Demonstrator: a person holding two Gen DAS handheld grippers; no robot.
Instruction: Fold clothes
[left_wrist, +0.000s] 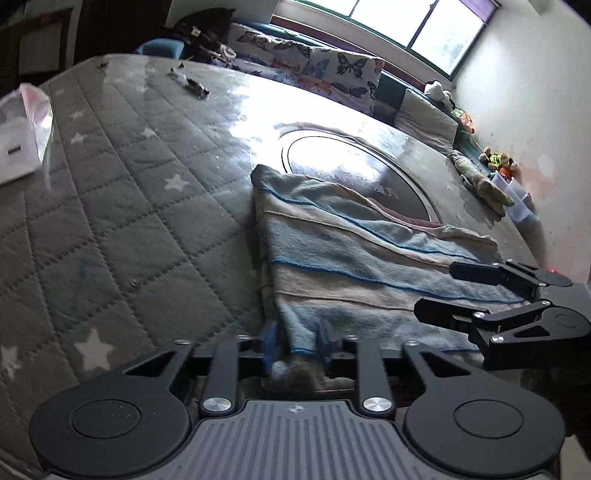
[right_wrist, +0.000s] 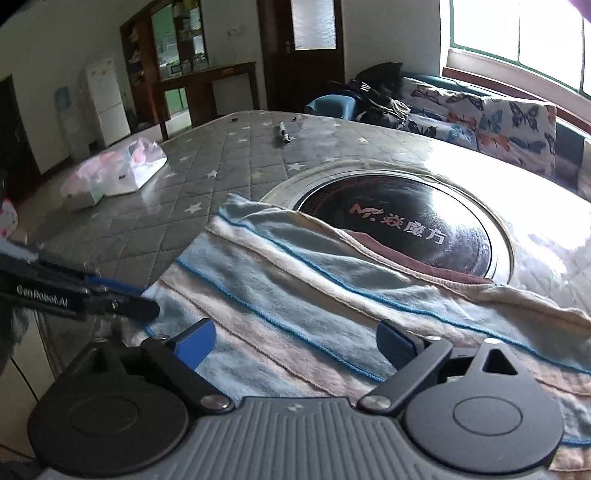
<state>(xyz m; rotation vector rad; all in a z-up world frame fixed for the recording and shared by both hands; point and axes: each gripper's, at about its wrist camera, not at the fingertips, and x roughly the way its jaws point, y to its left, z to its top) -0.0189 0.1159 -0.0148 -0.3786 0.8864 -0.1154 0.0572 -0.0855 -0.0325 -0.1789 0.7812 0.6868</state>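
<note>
Cloth: a striped towel-like piece (right_wrist: 295, 295) in pale blue and cream bands with thin bright-blue lines, lying on the surface (left_wrist: 122, 206), which wears a grey quilted cover with white stars.
Lie of the cloth: its far part drapes over the rim of a round dark glass plate (right_wrist: 402, 225) set into the surface; its near edge hangs toward the onlooker's side. A pinkish underlayer shows at the far edge, so it looks doubled over at least once; whether more folds are due, this view cannot settle.
Left gripper (left_wrist: 295, 341): jaws drawn close on the near hem, pinching a bunch of the cloth between the blue pads.
Right gripper (right_wrist: 295, 343): jaws spread wide, hovering just above the near part of the cloth, gripping nothing.
How it should handle: light, soft, limp, fluffy; it will sag and crease rather than hold a shape, and is neither fragile nor likely to slip from the pads.
Where to hold: at hems or corners, the two grips well apart along one edge, so the edge stays taut.
Nearby: a plastic bag (right_wrist: 118, 173) and a pen-like object (right_wrist: 283, 133), both well apart from the cloth.
</note>
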